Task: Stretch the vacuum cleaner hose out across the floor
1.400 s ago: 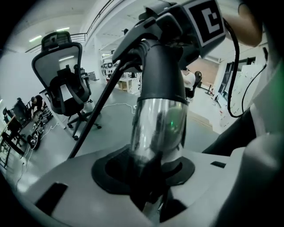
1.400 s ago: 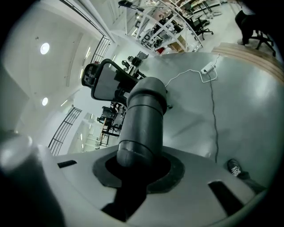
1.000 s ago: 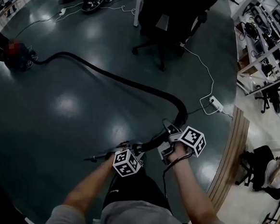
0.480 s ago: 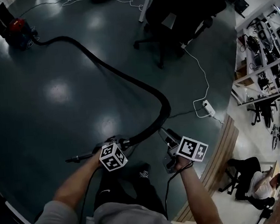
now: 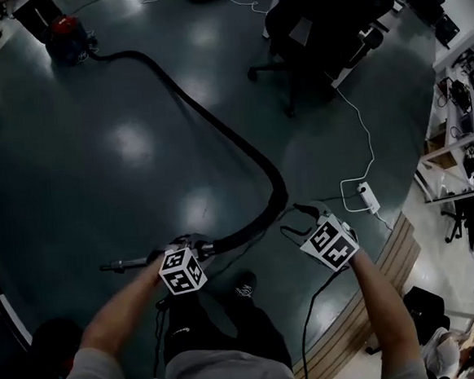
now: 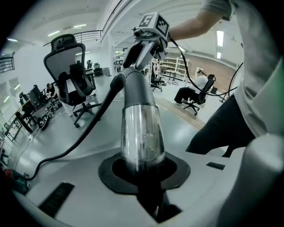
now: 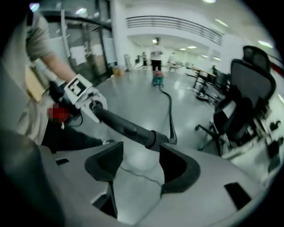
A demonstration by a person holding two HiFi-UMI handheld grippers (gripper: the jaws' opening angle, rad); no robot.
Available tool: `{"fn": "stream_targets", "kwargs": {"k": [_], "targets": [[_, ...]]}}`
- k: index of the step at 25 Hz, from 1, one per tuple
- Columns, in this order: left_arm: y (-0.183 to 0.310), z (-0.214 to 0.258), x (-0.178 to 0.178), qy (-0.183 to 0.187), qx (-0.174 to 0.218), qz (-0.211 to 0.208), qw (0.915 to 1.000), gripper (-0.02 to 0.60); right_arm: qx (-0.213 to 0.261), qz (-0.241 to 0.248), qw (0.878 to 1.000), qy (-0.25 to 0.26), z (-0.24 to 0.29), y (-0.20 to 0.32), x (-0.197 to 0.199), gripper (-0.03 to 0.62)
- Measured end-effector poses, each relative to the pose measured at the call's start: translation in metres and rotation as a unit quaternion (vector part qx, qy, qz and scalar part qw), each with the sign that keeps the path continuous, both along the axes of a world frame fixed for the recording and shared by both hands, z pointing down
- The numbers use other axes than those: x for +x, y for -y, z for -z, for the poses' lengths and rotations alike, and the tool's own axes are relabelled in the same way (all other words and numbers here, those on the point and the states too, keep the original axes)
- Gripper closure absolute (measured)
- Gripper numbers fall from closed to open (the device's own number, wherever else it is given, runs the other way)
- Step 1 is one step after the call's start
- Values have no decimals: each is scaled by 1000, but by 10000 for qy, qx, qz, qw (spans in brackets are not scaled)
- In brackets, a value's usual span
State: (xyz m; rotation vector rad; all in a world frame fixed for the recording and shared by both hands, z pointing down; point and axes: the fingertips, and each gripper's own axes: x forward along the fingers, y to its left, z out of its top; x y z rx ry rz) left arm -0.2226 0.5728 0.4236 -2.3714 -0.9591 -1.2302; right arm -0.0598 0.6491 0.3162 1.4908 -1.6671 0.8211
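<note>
- Head view: shows hose (image 5: 215, 121) curving over floor (image 5: 97, 171) from vacuum cleaner (image 5: 65, 30) to left hand-held gripper (image 5: 172, 251), clamped on its tube (image 5: 128, 264); right hand-held gripper (image 5: 309, 217) near the bend.
- Left gripper view: adds clear tube section pinched tight.
- Right gripper view: reveals jaws wide, just been opening, nothing between.

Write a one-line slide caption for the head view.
Left gripper clamps the vacuum wand; right gripper, jaws just opened and empty, hovers beside the hose.

Far ahead of the right gripper (image 7: 140, 163), the vacuum cleaner (image 7: 158, 80) is too small to detail. Left of the left gripper (image 6: 143, 172), the hose (image 6: 76, 142) fades into the dark rim.
</note>
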Motion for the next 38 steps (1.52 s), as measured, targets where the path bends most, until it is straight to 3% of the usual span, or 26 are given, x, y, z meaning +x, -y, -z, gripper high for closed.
{"fn": "stream_targets", "kwargs": {"k": [1,3,7,10,14,21,24,30,34,38], "targets": [[-9,-6,-3,29,17,33,10000,494,-75,688,9973,-239,-8,-8,-3,355],[-26,-24,-11,87,32,59,9999,494,-122,1891,9802,-576,-28,-14,-17,355],[-40,-50,-33,153,222,6,9996,493,-552,3834,9203,-550,-71,0,-69,355],[-43,-55,-49,147,288,-127,9994,494,-1182,4567,8815,-189,-102,-3,-105,356],[-47,-76,-90,365,244,-279,9986,492,-1772,4821,8576,252,-140,-17,-148,385],[-62,-163,-141,926,-69,-164,9955,494,-1802,4759,8547,1031,-213,-38,-205,410],[-88,-211,-157,912,-7,-69,9958,493,-1647,4721,8585,1140,-262,-63,-222,413],[-103,-329,-168,717,484,114,9962,494,-1490,4697,8639,1044,-383,-86,-238,413],[-108,-408,-173,667,490,133,9965,494,-1430,4720,8632,1084,-458,-91,-245,416],[-122,-469,-187,777,257,166,9965,494,-1370,4754,8618,1123,-514,-99,-257,418]]}}
